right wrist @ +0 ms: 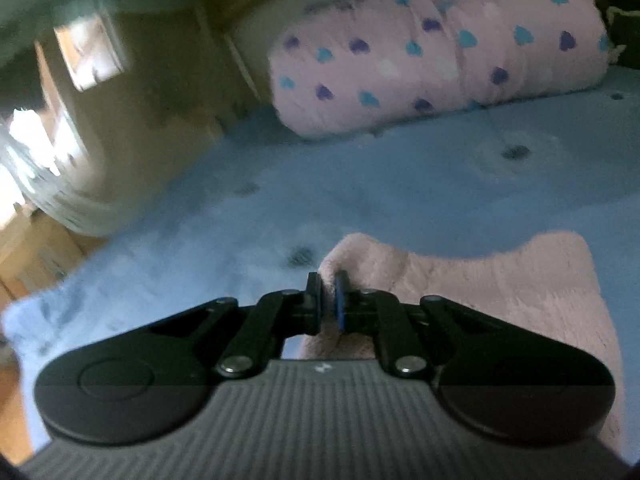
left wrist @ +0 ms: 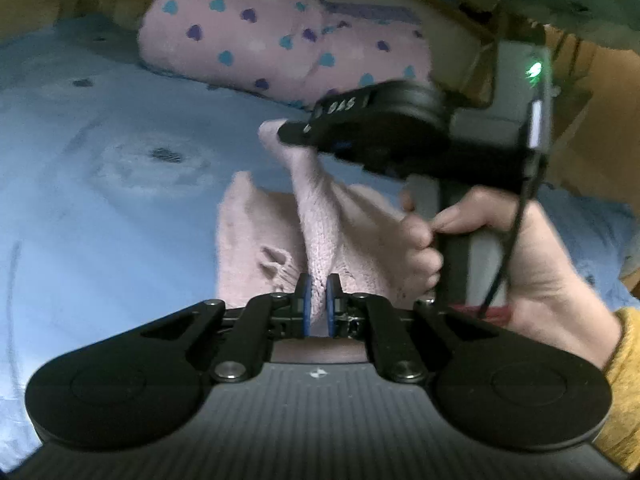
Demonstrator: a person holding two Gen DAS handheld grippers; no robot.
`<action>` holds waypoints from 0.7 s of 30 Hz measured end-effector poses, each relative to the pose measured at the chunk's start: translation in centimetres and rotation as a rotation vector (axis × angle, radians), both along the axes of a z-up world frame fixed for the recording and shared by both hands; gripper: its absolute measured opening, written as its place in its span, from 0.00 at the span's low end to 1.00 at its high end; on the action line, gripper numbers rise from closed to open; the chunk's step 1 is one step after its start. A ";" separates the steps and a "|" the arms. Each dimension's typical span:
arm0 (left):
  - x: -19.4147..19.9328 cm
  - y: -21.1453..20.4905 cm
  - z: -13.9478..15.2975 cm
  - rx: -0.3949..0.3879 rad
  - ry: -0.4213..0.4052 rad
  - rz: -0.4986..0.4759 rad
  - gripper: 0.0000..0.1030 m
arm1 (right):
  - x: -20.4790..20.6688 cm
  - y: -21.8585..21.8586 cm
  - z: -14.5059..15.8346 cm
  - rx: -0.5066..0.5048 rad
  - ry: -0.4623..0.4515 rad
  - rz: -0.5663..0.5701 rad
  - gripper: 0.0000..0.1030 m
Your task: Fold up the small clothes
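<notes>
A small pale pink knitted garment lies on the blue bedsheet. My left gripper is shut on a raised fold of it at the near edge. In the left wrist view my right gripper holds another corner lifted above the sheet, so the knit stretches taut between the two. In the right wrist view my right gripper is shut on that corner, and the rest of the pink garment spreads out to the right on the sheet.
A rolled pink blanket with blue and purple hearts lies at the far side of the bed. A person's hand in a yellow sleeve grips the right gripper's handle. Wooden furniture stands beyond the bed's left edge.
</notes>
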State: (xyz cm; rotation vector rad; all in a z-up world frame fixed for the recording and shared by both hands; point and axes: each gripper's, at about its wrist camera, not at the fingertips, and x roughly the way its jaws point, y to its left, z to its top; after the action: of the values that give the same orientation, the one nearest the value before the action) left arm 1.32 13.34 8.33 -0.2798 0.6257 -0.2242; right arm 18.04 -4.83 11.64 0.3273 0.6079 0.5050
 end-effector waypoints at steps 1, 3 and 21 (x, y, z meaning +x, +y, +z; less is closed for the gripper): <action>0.2 0.4 -0.2 0.009 0.025 0.021 0.09 | 0.0 0.4 0.4 0.008 -0.016 0.012 0.10; 0.6 1.1 -0.9 0.002 0.083 0.040 0.09 | 0.2 1.8 0.6 -0.027 -0.034 0.042 0.10; 0.7 2.5 -0.1 -0.011 0.080 0.093 0.10 | -1.6 1.2 -0.4 -0.079 -0.016 0.099 0.13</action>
State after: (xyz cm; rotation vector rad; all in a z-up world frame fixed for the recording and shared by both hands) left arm 1.98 15.85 8.26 -0.3290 0.6891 -0.1277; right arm 16.47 -3.59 11.22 0.2188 0.6287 0.5770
